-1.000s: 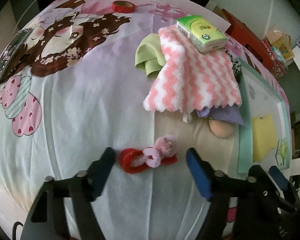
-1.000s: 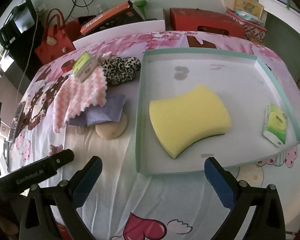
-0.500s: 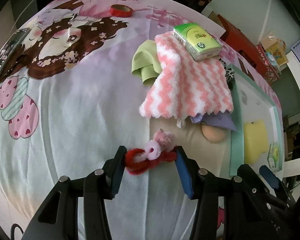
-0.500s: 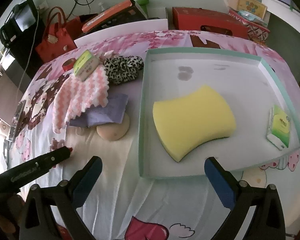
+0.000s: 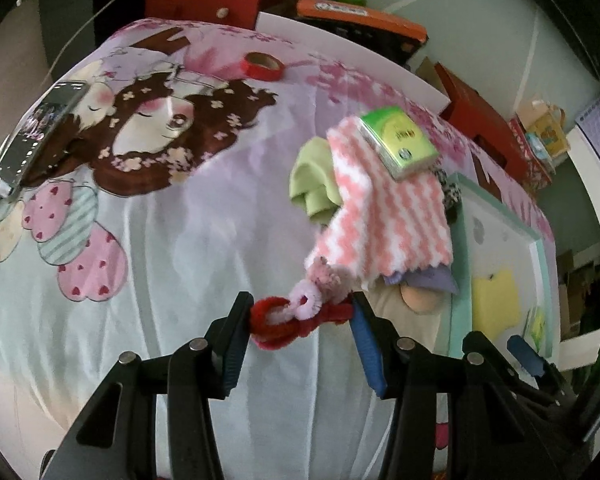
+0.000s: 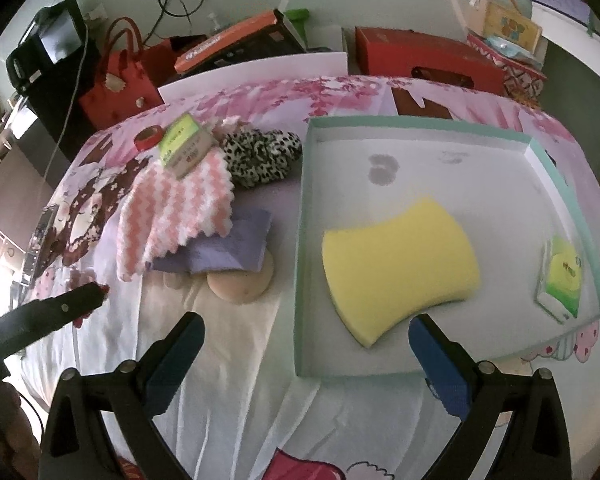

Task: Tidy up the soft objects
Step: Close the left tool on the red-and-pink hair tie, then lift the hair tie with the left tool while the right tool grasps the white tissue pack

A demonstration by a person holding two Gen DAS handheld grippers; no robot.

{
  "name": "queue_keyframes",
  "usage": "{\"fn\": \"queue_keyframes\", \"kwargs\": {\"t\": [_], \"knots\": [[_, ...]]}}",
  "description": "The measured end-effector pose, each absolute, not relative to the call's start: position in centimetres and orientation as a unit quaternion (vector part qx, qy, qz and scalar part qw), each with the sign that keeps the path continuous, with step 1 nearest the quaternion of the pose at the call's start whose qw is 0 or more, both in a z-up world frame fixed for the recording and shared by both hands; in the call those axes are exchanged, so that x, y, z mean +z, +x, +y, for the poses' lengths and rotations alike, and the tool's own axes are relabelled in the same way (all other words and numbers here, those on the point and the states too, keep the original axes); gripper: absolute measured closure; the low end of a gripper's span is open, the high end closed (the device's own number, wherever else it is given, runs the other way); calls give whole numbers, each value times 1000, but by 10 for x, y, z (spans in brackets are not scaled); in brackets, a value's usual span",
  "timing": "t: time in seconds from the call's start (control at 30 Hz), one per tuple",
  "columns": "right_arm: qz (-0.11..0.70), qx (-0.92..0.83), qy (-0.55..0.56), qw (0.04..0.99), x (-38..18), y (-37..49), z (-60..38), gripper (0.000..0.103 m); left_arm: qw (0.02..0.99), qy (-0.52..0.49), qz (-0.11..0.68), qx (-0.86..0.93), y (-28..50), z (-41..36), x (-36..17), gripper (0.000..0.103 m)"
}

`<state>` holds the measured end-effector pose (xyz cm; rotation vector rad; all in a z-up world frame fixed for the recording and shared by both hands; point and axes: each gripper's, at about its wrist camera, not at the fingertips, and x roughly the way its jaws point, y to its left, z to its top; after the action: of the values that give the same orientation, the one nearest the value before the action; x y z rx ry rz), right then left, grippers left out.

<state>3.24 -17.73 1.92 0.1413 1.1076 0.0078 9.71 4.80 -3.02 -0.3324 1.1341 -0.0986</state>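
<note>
My left gripper (image 5: 300, 316) is shut on a red and pink fuzzy pipe-cleaner toy (image 5: 300, 312) and holds it above the bedsheet. A pink-and-white zigzag cloth (image 5: 384, 216) lies beyond it with a green tissue pack (image 5: 400, 142) on top. A light green cloth (image 5: 310, 184), a purple cloth (image 5: 428, 280) and a beige puff (image 5: 420, 300) lie around it. My right gripper (image 6: 304, 356) is open and empty at the near edge of the green-rimmed tray (image 6: 300, 280). The tray holds a yellow sponge (image 6: 400, 264) and a small tissue pack (image 6: 562, 276).
A leopard-print scrunchie (image 6: 260, 156) lies left of the tray. A red tape roll (image 5: 262, 66) and a phone (image 5: 32, 136) lie on the cartoon-print sheet. Red bags and boxes (image 6: 428, 58) stand behind the bed. The left gripper's arm (image 6: 40, 316) shows in the right wrist view.
My left gripper closed on the pipe-cleaner toy and lifted it off the sheet. My right gripper moved slightly closer to the tray, staying open.
</note>
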Motion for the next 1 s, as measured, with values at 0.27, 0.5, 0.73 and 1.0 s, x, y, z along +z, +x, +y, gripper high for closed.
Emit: {"fn": "queue_keyframes", "kwargs": {"t": [0.27,0.5,0.73,1.0], "knots": [[488,31,47,871,37,47,-159,0,834,-187,518,-21,115,65,-24,52],[463,45,22,885,45,72,-144,0,843,-196,501,-2,140,67,-13,52],[447,58,-8,893,46,100,-129,0,837,-224,500,9,165,64,-17,52],[436,80,-66,894,36,124,-100,0,841,-239,484,15,176,67,-16,52]]}}
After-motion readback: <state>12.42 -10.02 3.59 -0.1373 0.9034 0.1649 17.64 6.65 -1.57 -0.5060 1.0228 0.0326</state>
